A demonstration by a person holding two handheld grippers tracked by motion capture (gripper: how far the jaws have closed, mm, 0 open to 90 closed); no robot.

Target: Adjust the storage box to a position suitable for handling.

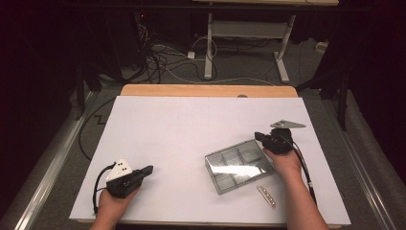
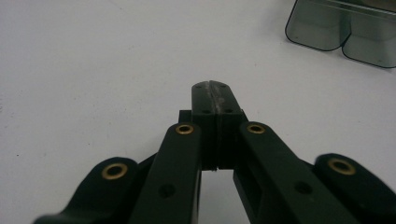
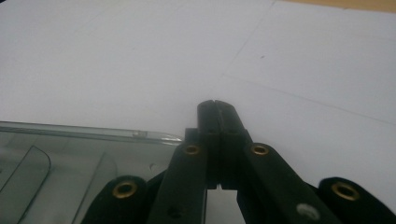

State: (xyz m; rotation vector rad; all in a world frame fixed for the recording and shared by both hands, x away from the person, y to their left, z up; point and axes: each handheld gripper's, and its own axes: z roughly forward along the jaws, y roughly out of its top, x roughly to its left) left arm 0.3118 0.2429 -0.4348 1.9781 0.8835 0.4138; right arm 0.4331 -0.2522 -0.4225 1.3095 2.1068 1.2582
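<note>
A white sheet covers most of the wooden table, and on its right half lies a clear plastic compartment box, flat and turned at an angle to the sheet's edges. It is a shallow rectangle of smoky, see-through plastic; dividers split it into several cells, and its lid catches a bright glare in the high view. In the left gripper view its rounded corners show at the top right, well apart from that gripper. In the right gripper view its rim and a curved inner wall sit at the lower left.

The right gripper hovers at the far right corner of the box, just beside or over its edge; whether it touches the plastic is hard to tell. Its jaws are pressed together with nothing between them.

The left gripper rests low over bare sheet at the near left, pointing towards the box, jaws likewise together and empty.

Smallest is a narrow strip with a row of holes, lying on the sheet just in front of the box's near right corner.
</note>
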